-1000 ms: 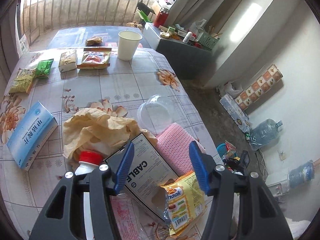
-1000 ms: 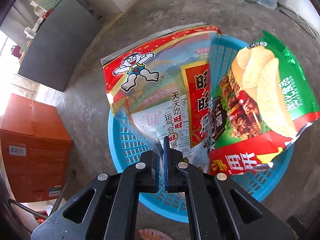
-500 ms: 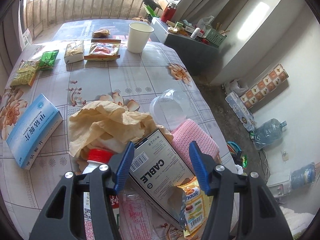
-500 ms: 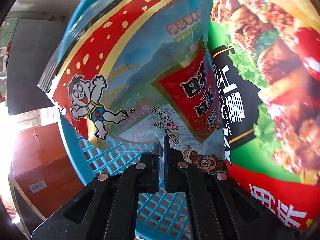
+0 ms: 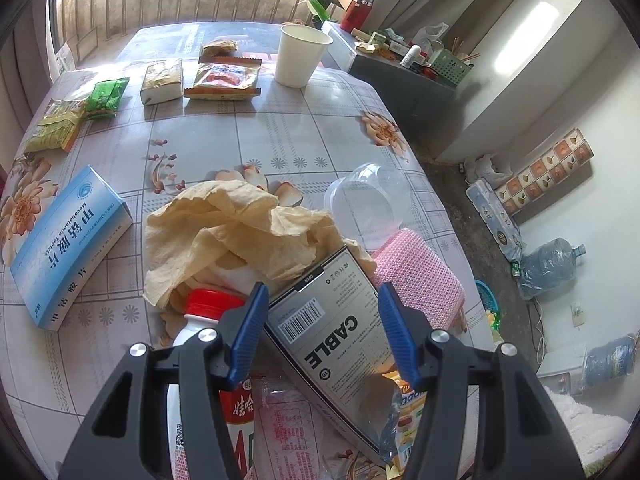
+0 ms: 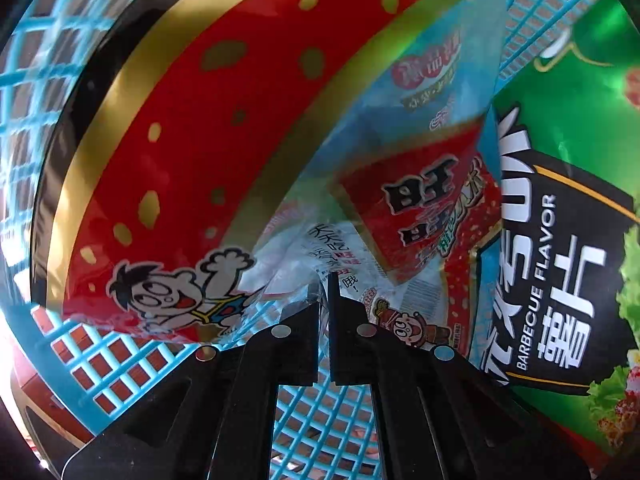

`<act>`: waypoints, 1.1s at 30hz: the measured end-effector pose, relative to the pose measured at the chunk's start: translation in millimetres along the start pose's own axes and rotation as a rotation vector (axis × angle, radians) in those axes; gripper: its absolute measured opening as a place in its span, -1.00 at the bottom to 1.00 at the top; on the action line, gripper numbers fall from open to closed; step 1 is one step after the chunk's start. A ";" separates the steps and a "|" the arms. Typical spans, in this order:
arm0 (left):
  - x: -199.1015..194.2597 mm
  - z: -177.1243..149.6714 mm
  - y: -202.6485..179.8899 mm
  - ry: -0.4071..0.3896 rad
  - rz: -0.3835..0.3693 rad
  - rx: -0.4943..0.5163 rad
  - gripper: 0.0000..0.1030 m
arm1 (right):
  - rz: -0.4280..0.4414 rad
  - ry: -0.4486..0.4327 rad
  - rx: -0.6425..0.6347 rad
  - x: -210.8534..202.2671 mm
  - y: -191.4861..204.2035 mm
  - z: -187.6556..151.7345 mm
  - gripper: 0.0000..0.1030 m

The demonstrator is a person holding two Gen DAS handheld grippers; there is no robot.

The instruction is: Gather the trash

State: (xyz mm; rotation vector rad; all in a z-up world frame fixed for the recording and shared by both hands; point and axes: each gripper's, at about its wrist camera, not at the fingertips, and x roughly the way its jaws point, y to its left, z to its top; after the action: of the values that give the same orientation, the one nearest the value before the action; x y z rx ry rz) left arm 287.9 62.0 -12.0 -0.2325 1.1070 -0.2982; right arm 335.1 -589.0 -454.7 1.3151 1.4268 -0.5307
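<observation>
Down inside the blue basket (image 6: 120,364), the right gripper (image 6: 324,292) pinches the red snack bag (image 6: 224,152) beside a green chip bag (image 6: 560,260). The left gripper (image 5: 320,332) hangs wide open, holding nothing, over much trash on the table (image 5: 224,136).

Table (image 5: 248,140), floral grey-check cloth. On it: paper cup (image 5: 301,55), blue tablet box (image 5: 68,246), snack packets (image 5: 222,80), crumpled brown paper (image 5: 236,232), pink cloth (image 5: 420,280).

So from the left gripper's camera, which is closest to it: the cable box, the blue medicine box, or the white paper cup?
1. Cable box: between the open fingers of the left gripper.
2. Blue medicine box: off to the left, mid-table.
3. White paper cup: at the table's far end.
</observation>
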 end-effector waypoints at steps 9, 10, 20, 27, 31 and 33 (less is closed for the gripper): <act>-11.2 -5.2 -0.7 -0.010 -0.020 0.001 0.07 | -0.052 0.017 -0.093 -26.8 21.9 11.0 -0.22; -13.6 -6.3 -0.7 -0.015 -0.025 0.000 0.07 | -0.032 0.008 -0.111 -34.3 24.3 7.5 -0.12; -39.3 -17.8 -10.6 -0.059 -0.079 0.015 0.10 | 0.116 -0.136 -0.297 -138.7 30.4 -56.8 0.00; -51.3 -25.3 -19.7 -0.082 -0.092 0.033 0.10 | 0.051 -0.615 -0.427 -225.4 -0.8 -134.9 -0.23; -51.6 -26.6 -22.4 -0.082 -0.089 0.032 0.10 | -0.110 -0.667 -0.266 -222.0 -34.7 -94.8 -0.54; -50.6 -26.7 -21.8 -0.080 -0.082 0.033 0.11 | -0.203 -0.576 -0.213 -211.9 -47.2 -70.6 -0.67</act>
State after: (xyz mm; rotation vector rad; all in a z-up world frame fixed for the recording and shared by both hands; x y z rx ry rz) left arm 240.2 58.4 26.3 -0.2586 1.0140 -0.3775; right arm 225.9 -631.8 -258.9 0.7636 1.0971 -0.7943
